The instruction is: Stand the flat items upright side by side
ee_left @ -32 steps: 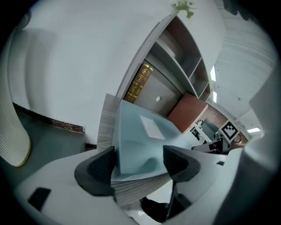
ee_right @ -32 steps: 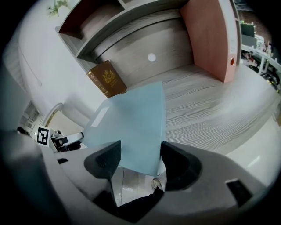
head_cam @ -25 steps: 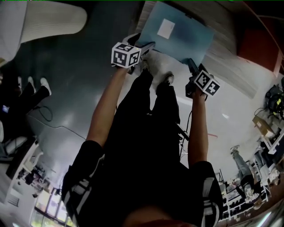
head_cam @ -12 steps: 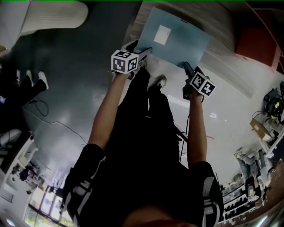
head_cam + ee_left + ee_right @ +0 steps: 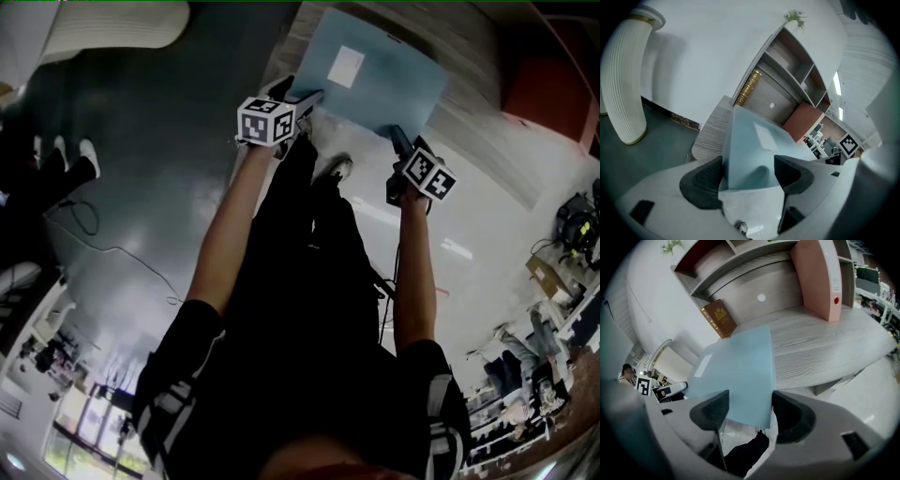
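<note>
so far the pink binder (image 5: pixel 820 277) stood upright on the worktop (image 5: pixel 825 348); the blue folder (image 5: pixel 736 371) lay flat, its corners inside the gaping left claw (image 5: pixel 749 173) and right claw (image 5: pixel 750 411).

left hand-held gripper (image 5: pixel 306 99): jaws apart | right hand-held gripper (image 5: pixel 397 141): jaws apart | arms (image 5: pixel 225 234) outstretched

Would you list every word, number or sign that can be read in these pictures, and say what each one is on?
No text here can be read.
Folder, white label: no print shows on it.
Book: gold crest and lettering, too small to read.
Binder, spine label: too blurred to read.
Left cube and right cube: black-and-white square markers, no letters.
</note>
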Action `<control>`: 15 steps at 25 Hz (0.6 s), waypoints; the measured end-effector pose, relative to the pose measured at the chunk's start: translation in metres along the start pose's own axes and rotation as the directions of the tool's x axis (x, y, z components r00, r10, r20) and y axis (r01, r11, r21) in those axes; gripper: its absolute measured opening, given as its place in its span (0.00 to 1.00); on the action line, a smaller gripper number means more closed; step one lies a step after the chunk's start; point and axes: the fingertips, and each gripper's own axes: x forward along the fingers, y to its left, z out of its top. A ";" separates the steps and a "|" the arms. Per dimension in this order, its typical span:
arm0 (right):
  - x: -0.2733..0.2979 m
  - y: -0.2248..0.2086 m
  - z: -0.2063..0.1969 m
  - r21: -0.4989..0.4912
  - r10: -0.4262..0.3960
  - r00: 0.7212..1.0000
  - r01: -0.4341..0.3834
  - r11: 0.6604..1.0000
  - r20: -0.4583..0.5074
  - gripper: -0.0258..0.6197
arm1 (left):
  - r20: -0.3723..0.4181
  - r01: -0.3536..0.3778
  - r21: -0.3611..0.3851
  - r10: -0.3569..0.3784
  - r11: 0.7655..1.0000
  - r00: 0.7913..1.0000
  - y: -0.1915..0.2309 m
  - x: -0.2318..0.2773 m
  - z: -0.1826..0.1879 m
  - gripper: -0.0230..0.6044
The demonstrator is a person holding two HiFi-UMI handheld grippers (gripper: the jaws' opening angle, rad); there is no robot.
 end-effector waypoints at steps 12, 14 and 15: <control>0.001 -0.001 0.000 -0.013 0.013 1.000 -0.013 1.000 -0.018 0.52 | 0.299 0.081 -0.398 0.046 0.914 0.953 0.032 -0.030 0.011 0.60; 0.002 -0.001 -0.001 -0.012 0.014 1.000 -0.015 1.000 -0.022 0.52 | 0.354 0.162 -0.534 0.045 0.830 0.934 0.037 -0.029 0.002 0.63; 0.002 -0.001 -0.001 -0.011 0.014 1.000 -0.014 1.000 -0.022 0.52 | 0.371 0.190 -0.581 0.049 0.791 0.927 0.039 -0.026 -0.003 0.64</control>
